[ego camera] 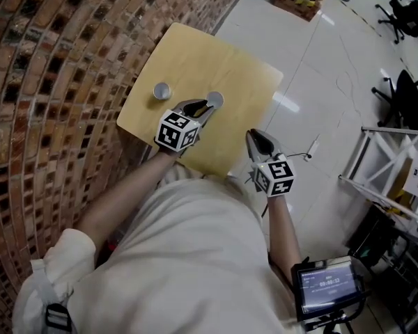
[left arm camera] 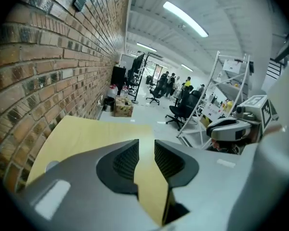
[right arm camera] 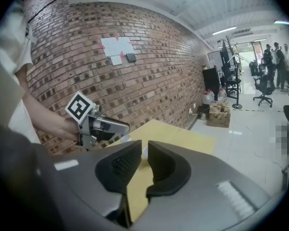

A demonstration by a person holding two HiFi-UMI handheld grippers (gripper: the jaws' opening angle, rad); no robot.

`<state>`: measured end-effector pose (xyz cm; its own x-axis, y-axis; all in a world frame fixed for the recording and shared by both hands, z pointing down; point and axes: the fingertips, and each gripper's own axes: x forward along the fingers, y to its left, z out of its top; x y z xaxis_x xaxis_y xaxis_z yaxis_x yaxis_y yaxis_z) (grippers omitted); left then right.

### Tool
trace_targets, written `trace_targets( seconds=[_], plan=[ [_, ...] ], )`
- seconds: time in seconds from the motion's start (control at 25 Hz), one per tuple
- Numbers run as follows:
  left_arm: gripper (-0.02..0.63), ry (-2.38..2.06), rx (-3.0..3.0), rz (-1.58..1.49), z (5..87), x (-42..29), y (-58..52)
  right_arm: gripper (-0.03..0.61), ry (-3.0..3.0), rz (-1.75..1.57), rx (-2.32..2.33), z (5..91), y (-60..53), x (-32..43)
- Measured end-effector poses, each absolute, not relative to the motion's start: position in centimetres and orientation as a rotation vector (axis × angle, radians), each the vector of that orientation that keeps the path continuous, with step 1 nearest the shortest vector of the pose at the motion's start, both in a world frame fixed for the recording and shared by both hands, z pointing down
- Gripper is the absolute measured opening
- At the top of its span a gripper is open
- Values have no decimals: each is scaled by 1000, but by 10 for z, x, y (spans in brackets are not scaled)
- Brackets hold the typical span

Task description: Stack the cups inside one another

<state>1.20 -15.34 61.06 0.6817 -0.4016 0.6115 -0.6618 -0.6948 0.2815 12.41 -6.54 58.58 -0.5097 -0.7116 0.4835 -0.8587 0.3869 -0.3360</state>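
I hold the left gripper (ego camera: 199,108) over the smooth, pale-yellow wooden table (ego camera: 195,51). Its ribbed black pads stand moderately apart with only tabletop showing between them, probably because it sits just beside the nearer cup (ego camera: 215,100) as a start for a grab. The right gripper (ego camera: 257,138) waits off the table's near edge with its tongs narrowed to a slit and empty, which looks to me like the idle hand for now. Both cups are small, round-rimmed and pale grey, and the second cup (ego camera: 161,90) stands apart nearer the rough brick wall (ego camera: 49,82), so nothing is nested yet.
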Motion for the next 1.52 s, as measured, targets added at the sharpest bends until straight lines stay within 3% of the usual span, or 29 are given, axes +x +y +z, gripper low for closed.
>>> trace_targets(
  seconds=[0.4,0.88,1.52],
  plan=[
    [120,-919,2475,564,563,-22,-145,49,-2432,719,1382,557,-76,116],
    [120,-1059,2378,628,591,-98,-116,51,-2454,691,1354,551,-71,105],
    [127,-1069,2289,651,617,-112,-80,51,-2448,717,1289,569,-72,91]
  ],
)
